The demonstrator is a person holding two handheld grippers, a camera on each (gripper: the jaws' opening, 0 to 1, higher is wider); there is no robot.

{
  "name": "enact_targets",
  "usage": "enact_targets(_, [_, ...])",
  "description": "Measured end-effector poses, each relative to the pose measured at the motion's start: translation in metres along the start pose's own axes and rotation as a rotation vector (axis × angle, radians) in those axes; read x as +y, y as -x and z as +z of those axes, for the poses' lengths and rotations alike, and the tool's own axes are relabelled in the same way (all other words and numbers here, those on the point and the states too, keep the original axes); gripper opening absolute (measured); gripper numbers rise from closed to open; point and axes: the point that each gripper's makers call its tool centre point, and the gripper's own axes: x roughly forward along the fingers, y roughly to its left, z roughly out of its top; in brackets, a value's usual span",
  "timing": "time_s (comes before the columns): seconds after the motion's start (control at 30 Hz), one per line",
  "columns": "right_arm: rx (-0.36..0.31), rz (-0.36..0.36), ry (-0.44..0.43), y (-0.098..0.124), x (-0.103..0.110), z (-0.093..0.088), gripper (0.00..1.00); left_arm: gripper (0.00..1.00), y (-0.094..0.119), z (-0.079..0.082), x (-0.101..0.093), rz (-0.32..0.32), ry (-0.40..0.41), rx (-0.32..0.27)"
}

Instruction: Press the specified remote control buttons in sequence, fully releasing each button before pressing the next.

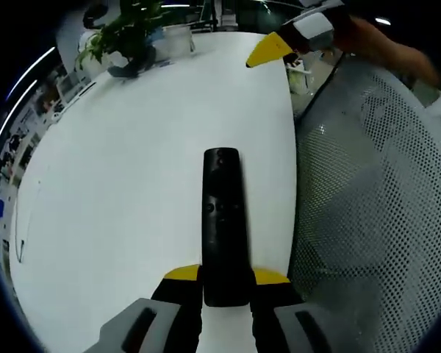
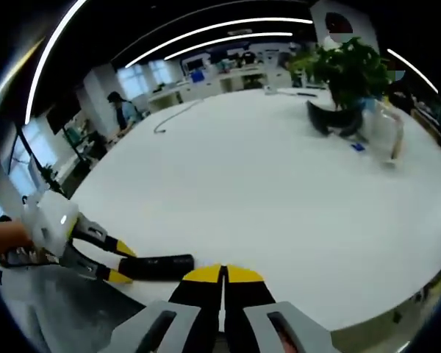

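A slim black remote control points away from me over the white table, its near end clamped between the yellow-tipped jaws of my left gripper. Small buttons show on its top face. My right gripper hovers far off at the table's far edge, held by a hand. In the right gripper view, my right gripper has its yellow tips pressed together with nothing between them. To the left of it, the left gripper holds the remote level near the table edge.
A potted plant and a clear container stand at the table's far side; the plant also shows in the left gripper view. A grey mesh chair back stands beside the table. A thin cable lies on the table.
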Motion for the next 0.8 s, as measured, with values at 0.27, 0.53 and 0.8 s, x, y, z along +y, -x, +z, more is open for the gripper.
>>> enact_targets(0.27, [0.048, 0.055, -0.043, -0.030, 0.028, 0.021, 0.00, 0.23, 0.001, 0.001, -0.004, 0.008, 0.022, -0.035])
enact_targets(0.53, [0.091, 0.150, -0.162, -0.054, 0.036, 0.007, 0.00, 0.23, 0.001, 0.002, -0.013, 0.023, 0.064, -0.125])
enact_targets(0.8, [0.253, 0.226, -0.279, -0.054, 0.047, -0.027, 0.00, 0.23, 0.003, 0.002, -0.024, 0.007, 0.082, -0.235])
